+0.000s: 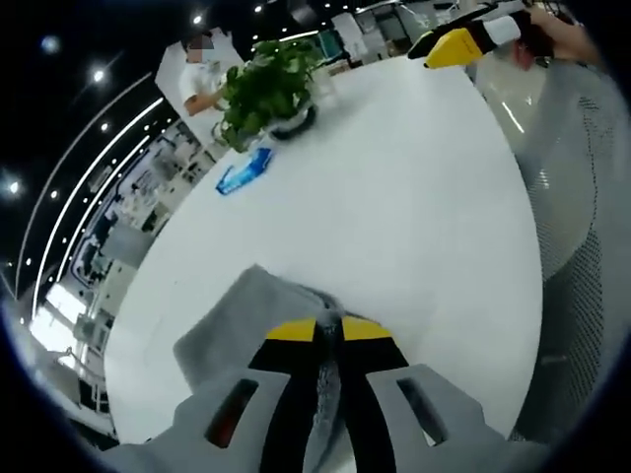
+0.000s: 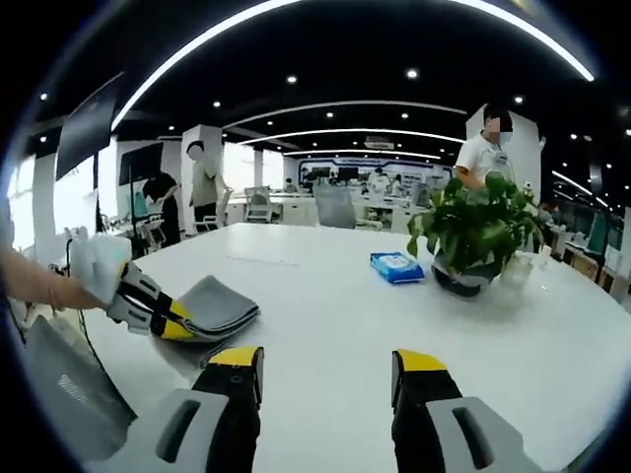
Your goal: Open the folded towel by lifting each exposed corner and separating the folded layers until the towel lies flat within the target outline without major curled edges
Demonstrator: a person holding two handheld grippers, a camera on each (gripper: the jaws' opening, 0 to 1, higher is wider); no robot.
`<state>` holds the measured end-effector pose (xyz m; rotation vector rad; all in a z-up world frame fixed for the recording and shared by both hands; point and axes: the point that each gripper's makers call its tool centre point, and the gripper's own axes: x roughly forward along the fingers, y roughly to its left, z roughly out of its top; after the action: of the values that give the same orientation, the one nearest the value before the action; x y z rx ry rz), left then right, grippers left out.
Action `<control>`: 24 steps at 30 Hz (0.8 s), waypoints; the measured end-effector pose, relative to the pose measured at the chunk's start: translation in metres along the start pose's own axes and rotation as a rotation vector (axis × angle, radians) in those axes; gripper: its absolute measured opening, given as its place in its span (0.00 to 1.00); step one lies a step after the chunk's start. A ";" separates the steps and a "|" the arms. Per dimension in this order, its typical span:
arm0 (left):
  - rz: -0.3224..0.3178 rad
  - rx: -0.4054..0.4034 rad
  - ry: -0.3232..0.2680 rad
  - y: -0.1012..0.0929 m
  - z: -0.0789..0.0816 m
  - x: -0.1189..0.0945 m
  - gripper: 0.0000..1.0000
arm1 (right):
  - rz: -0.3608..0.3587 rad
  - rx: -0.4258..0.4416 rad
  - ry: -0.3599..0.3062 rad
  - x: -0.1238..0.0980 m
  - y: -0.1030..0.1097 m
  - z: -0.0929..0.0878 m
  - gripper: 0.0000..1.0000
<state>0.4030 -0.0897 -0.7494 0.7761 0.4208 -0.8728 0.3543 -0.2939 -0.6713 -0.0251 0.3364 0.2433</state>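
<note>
A folded grey towel [image 1: 232, 330] lies near the edge of the white table [image 1: 394, 217]. In the left gripper view my left gripper [image 1: 330, 330] is shut on the towel's near edge, with grey cloth pinched between the yellow-tipped jaws. The right gripper view shows the same towel [image 2: 219, 301] at left, and the left gripper [image 2: 177, 325] clamps its edge there, held by a person's hand. My right gripper [image 2: 330, 365] is open above bare table, well to the right of the towel, nothing between its jaws. The right gripper [image 1: 455, 46] also appears far off beyond the table edge.
A potted green plant [image 2: 473, 232] and a blue packet [image 2: 397, 266] stand on the table's far part. A mesh chair [image 2: 59, 384] is beside the table edge near the towel. People stand in the office behind.
</note>
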 end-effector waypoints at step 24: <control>0.016 -0.106 -0.136 -0.027 0.039 -0.034 0.05 | 0.345 1.121 0.325 0.089 0.125 -0.049 0.47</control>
<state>0.3623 -0.1121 -0.7142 0.6182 0.3373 -0.8751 0.3900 -0.1546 -0.7450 1.1165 0.7650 0.3649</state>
